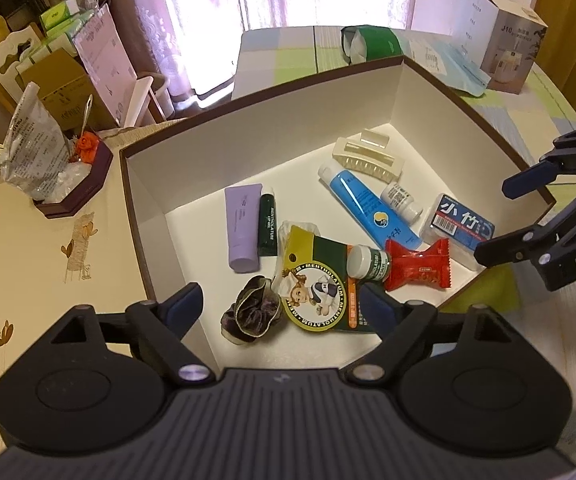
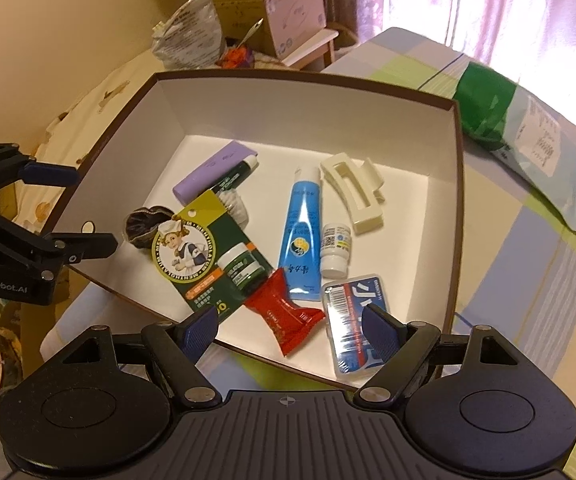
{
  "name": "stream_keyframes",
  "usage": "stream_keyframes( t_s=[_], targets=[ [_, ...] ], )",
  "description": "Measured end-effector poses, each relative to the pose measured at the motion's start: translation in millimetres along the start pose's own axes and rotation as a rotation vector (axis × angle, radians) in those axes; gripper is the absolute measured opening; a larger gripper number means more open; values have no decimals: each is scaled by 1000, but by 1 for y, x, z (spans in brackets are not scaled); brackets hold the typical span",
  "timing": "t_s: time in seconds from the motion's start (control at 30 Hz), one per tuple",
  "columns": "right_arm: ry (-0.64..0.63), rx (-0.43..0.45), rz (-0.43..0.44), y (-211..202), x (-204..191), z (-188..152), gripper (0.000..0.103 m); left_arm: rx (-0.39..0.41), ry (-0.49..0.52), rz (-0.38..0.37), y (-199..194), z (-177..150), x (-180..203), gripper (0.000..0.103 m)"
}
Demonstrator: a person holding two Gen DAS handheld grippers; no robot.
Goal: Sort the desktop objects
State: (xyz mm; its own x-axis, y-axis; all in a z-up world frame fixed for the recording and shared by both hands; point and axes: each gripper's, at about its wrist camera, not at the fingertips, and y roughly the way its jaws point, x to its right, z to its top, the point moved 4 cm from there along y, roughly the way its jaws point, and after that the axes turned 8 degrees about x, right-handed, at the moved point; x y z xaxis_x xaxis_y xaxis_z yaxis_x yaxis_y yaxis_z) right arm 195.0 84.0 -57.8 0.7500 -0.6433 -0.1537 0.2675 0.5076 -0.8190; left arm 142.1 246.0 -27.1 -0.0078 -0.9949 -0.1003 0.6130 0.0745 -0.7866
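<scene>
A white box with a brown rim [image 1: 256,148] [image 2: 288,100] holds several items: a purple tube [image 1: 242,226] [image 2: 212,170], a dark green lip gel stick [image 1: 268,226], a blue tube [image 1: 367,210] [image 2: 301,236], a cream hair claw [image 1: 367,158] [image 2: 353,190], a small white bottle [image 1: 401,200] [image 2: 335,250], a Mentholatum card with a small jar [image 1: 319,280] [image 2: 204,248], a red candy packet [image 1: 419,266] [image 2: 284,314], a blue floss box [image 1: 461,228] [image 2: 353,322] and a dark scrunchie [image 1: 252,312] [image 2: 144,226]. My left gripper [image 1: 284,304] [image 2: 84,212] is open and empty above the box's near edge. My right gripper [image 2: 291,330] [image 1: 499,220] is open and empty above the candy packet and floss box.
A green and white pouch [image 2: 527,132] [image 1: 367,42] lies on the checked cloth beyond the box. A white carton [image 1: 503,36] stands at the back right. A dark tray with a plastic bag and orange flower [image 1: 64,160] sits left of the box. Cardboard boxes stand behind it.
</scene>
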Motion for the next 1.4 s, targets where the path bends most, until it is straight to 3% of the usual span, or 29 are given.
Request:
stream_keyframes(
  t_s=[0.57,1.4],
  targets=[
    [81,113,-66,-32,0,-13,84,55,-26,79,-25,-5,14,88],
    [97,161,-55,-70,-4,-51,84,76,-115,139,-52,-30,46,93]
  ],
)
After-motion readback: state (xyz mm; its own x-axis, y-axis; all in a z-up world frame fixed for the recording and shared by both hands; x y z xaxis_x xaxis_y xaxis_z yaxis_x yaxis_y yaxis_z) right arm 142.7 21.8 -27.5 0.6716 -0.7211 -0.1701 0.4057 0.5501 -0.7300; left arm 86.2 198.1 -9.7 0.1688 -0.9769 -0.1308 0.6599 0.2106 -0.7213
